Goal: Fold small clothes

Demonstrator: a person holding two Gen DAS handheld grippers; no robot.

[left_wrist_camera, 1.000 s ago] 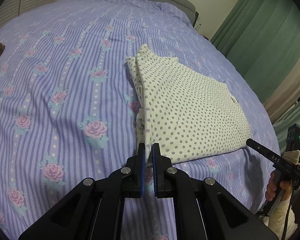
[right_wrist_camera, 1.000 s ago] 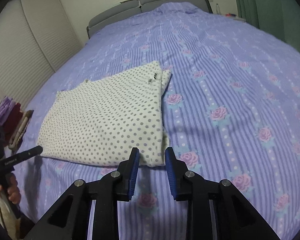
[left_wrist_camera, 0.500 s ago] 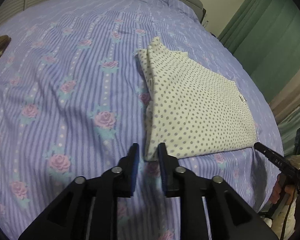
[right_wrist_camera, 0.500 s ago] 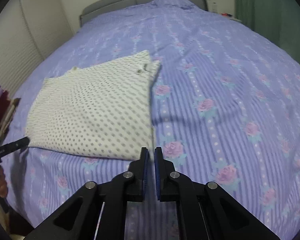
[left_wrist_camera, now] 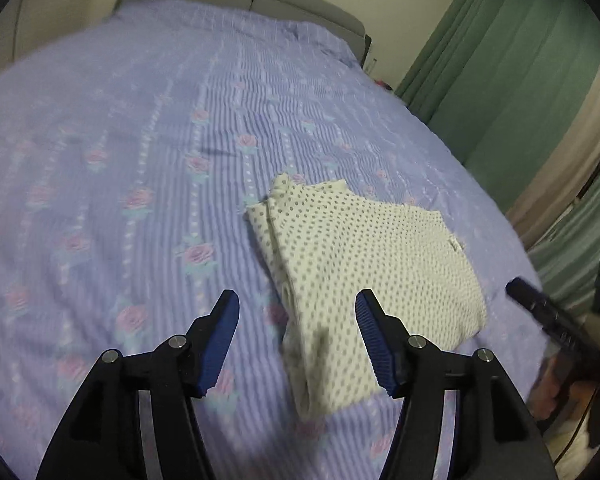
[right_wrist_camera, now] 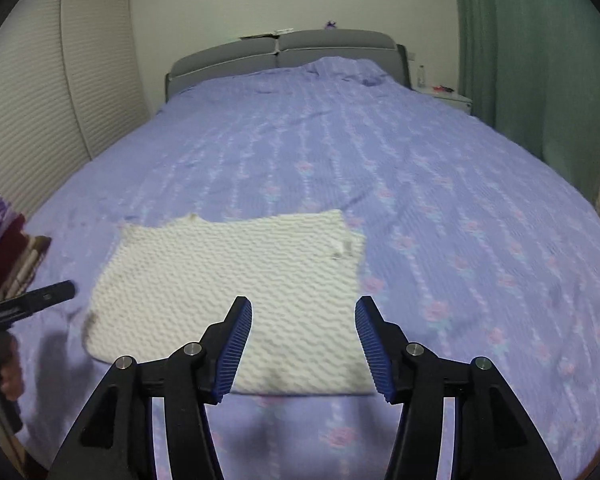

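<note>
Bed w/ purple striped rose-print cover (right_wrist_camera: pixel 440 168) fills both views; folded dotted cream garment (right_wrist_camera: pixel 236 280) lies flat on it nr the foot edge. L gripper (left_wrist_camera: pixel 298 336) & R gripper (right_wrist_camera: pixel 304 344) above the garment's near edge, apart from it. Both jaw pairs just opened, now spread, nothing pinched.

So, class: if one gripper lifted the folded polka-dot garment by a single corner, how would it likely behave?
The polka-dot garment is probably floppy: its layered left edge already sags and wrinkles, so the fold would likely fall open. It looks thin and lies flat on the bedspread, so it is probably light. Pushed, it would likely bunch up rather than slide.
</note>
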